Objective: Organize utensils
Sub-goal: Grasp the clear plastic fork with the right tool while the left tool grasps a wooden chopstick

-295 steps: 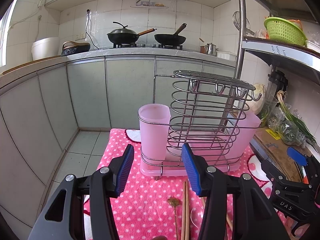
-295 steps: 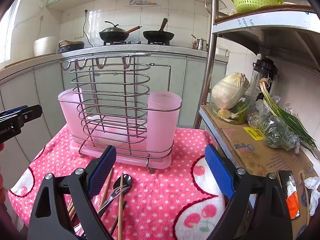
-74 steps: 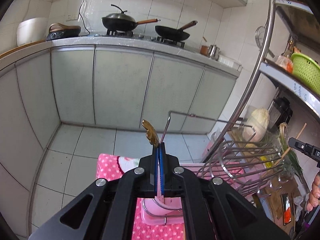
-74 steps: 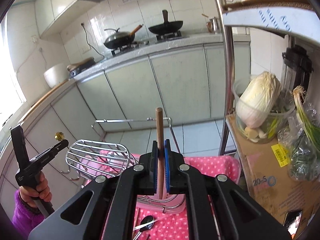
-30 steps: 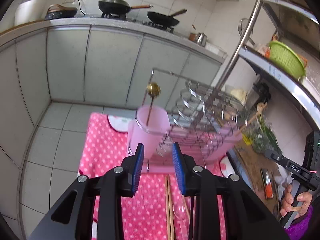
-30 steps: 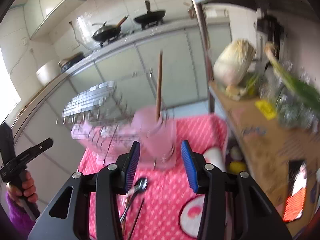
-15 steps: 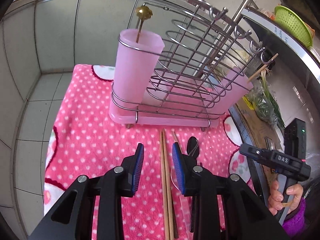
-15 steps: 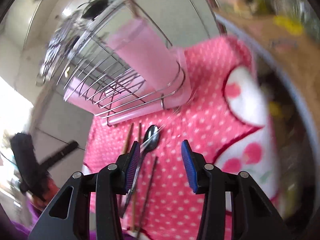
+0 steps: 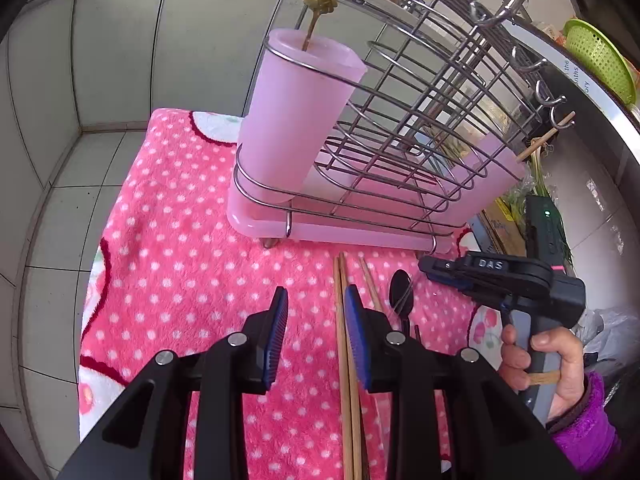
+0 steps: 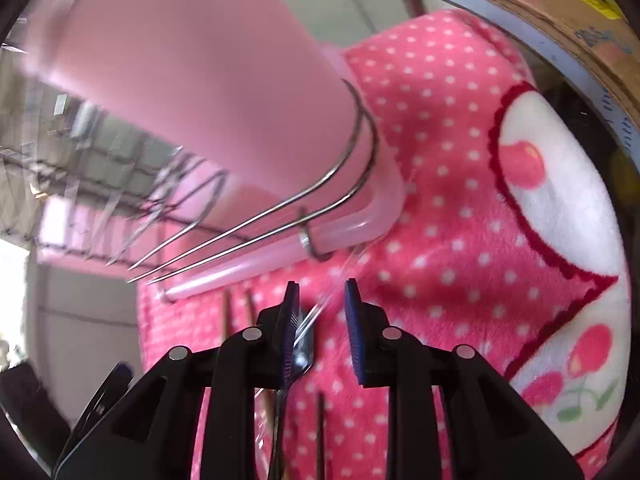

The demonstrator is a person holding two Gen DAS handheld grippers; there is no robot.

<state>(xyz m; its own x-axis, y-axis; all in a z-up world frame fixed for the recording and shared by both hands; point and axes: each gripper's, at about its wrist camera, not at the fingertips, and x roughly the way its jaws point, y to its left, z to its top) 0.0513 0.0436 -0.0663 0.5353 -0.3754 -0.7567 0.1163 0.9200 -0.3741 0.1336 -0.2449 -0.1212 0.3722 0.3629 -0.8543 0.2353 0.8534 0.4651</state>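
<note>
Steel spoon point(image 10: 301, 350) lies on the pink dotted cloth point(image 9: 168, 240), just near of the rack point(image 9: 420, 92), bowl toward the rack, handle running near. In the right wrist view it sits between the jaws of the right gripper point(image 10: 322, 322), against the left pad; the frame is blurred and I cannot tell whether anything else touches it. The jaws have just been closing but are not together; nothing is clamped.

2 chopsticks point(image 9: 343, 360) lie side by side left of the spoon. The left gripper point(image 9: 316, 336) hangs over them, jaws apart, nothing held.

Handling, my guess: the spoon is light, rigid, smooth and likely slippery against the pads; low on soft pile, so take it at the neck or mid-handle. Chopsticks are light, stiff wood; they may roll, so pinch mid-length.

Already stowed: a gold spoon point(image 9: 316, 4) upright in the left pink cup point(image 9: 300, 120), a chopstick point(image 9: 546, 136) in the far right cup.

Writing: "DAS" on the right gripper's body; the box at right carries print too blurred to read.
</note>
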